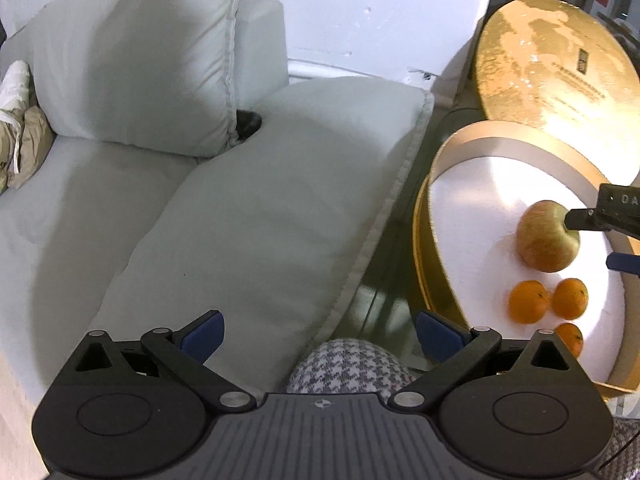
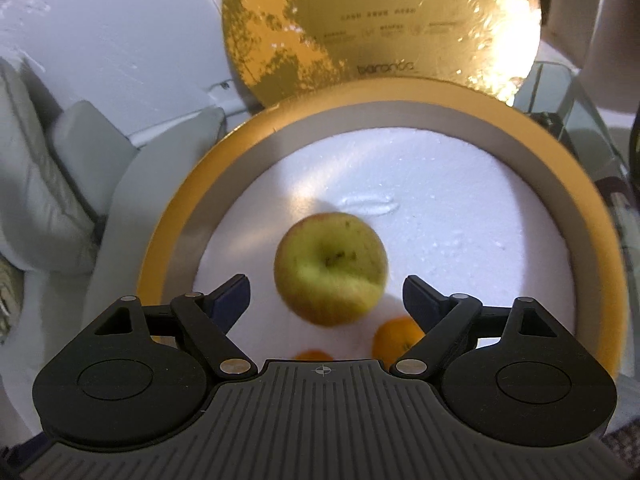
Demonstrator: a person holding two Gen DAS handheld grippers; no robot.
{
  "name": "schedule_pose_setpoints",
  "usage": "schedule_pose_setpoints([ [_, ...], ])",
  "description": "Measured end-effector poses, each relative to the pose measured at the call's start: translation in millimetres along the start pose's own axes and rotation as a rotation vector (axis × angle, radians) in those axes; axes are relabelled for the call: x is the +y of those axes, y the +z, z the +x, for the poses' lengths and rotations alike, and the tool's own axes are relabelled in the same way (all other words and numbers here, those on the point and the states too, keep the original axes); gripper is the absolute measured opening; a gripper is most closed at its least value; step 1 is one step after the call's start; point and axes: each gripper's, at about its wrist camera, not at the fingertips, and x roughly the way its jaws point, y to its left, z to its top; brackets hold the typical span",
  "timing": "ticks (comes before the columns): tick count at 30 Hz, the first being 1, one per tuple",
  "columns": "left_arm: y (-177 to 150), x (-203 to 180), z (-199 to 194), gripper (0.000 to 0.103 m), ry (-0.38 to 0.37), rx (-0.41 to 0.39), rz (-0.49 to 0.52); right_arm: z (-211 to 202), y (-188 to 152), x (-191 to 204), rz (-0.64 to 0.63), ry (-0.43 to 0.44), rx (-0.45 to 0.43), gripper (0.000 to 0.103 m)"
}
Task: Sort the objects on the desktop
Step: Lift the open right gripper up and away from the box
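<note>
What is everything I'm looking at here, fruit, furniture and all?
apple: one, yellow-green with red blush, on the white floor of the box, stem dimple up.
oranges: three, orange, in the box near the apple.
box: one, round, gold outside, grey inner wall, white floor.
lid: one, round, shiny gold with print, leaning behind the box.
cushions: several, pale grey-white, on a sofa beside the box.
cloth: one bundle, beige and white, at the sofa's far end.
table: one, glass, under the box.
knee: houndstooth fabric, below the left tongs.
left tongs: black with blue pads, open, empty, over the sofa edge.
right tongs: black with blue pads, open, over the apple, not gripping it.
</note>
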Motion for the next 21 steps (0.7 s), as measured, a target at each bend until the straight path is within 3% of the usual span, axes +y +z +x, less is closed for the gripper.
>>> schedule_pose_setpoints([
  [21, -29.1, -59.9, -68.0, 0.102, -0.029, -0.099, 0.184, -111.2, -89.1, -60.9, 0.001, 0.055, 0.003, 0.093],
])
